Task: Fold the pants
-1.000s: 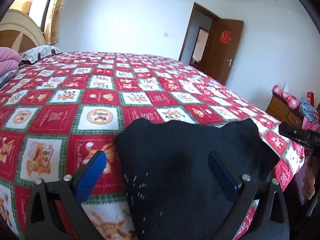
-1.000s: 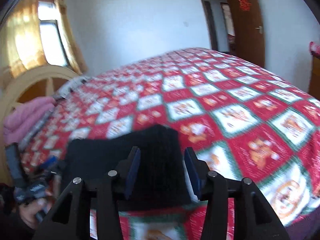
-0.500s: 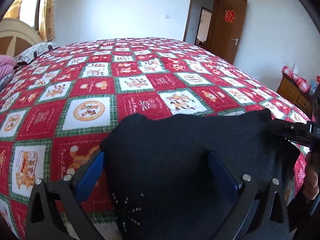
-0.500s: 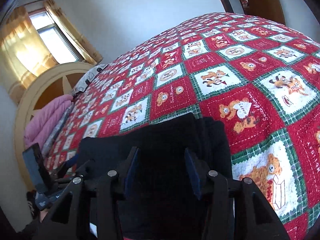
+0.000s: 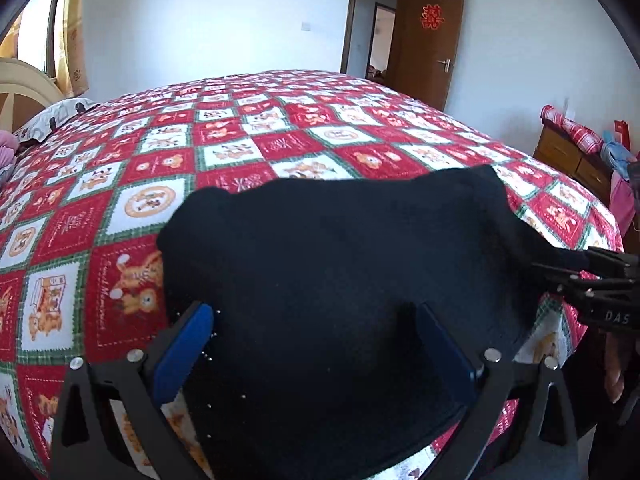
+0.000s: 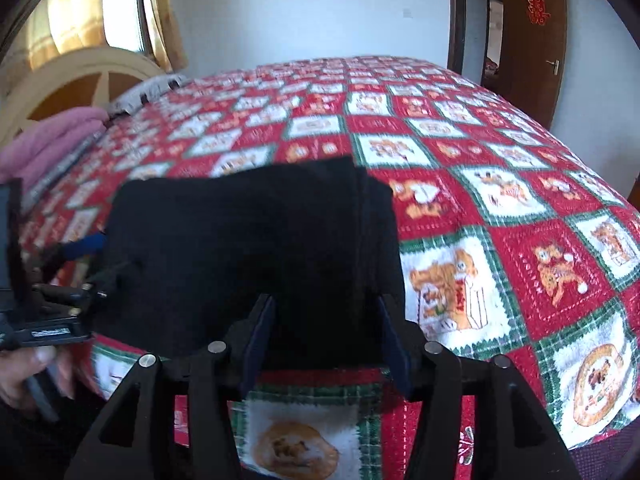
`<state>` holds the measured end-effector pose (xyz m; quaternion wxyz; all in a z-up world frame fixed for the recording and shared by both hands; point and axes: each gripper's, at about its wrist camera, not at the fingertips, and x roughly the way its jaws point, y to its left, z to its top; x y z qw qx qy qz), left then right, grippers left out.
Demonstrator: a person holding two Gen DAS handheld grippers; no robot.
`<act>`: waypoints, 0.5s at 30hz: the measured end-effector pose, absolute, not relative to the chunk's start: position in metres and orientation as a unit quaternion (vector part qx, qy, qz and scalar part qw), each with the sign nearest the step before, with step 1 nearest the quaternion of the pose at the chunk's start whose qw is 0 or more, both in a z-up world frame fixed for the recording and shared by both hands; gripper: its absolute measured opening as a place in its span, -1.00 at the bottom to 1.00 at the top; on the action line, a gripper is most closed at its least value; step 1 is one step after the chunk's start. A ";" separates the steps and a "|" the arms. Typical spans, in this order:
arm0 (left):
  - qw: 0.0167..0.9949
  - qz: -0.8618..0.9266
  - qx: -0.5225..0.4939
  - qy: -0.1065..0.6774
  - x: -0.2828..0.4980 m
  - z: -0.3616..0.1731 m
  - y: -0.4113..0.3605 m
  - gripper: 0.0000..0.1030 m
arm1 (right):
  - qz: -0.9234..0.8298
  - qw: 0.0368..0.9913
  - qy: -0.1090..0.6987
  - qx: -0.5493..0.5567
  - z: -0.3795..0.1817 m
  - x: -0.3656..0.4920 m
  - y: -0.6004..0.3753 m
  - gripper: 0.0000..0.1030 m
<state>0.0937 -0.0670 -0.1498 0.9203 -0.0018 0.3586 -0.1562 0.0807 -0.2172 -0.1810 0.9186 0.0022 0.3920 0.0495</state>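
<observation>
The black pants (image 5: 340, 264) lie folded into a compact block on the red patterned bedspread (image 5: 248, 148), near its front edge. My left gripper (image 5: 316, 320) is open, its blue pads spread wide over the near left part of the pants. My right gripper (image 6: 326, 312) is open over the right end of the pants (image 6: 248, 232), its jaws at the near edge. In the left wrist view the right gripper (image 5: 592, 276) shows at the pants' right side. In the right wrist view the left gripper (image 6: 80, 256) shows at their left side.
A cream headboard (image 6: 80, 80) and pink bedding (image 6: 48, 140) lie at the left. A pillow (image 5: 56, 116) sits at the bed's head. A wooden dresser (image 5: 576, 160) with clothes stands at the right. A brown door (image 5: 424, 40) is open at the back.
Both grippers have shifted over the folded pants and stay open. The right gripper moved in low over the pants' right end; the views tilted back toward the room.
</observation>
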 end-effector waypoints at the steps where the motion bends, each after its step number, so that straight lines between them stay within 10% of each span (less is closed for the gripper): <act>1: 0.920 -0.158 -0.003 0.360 0.095 -0.152 -0.067 1.00 | 0.051 0.916 0.398 0.008 -0.185 0.082 -0.220 0.18; 15: 0.925 -0.113 -0.095 0.351 0.092 -0.153 0.003 1.00 | 0.074 0.931 0.341 0.110 -0.161 0.076 -0.261 0.21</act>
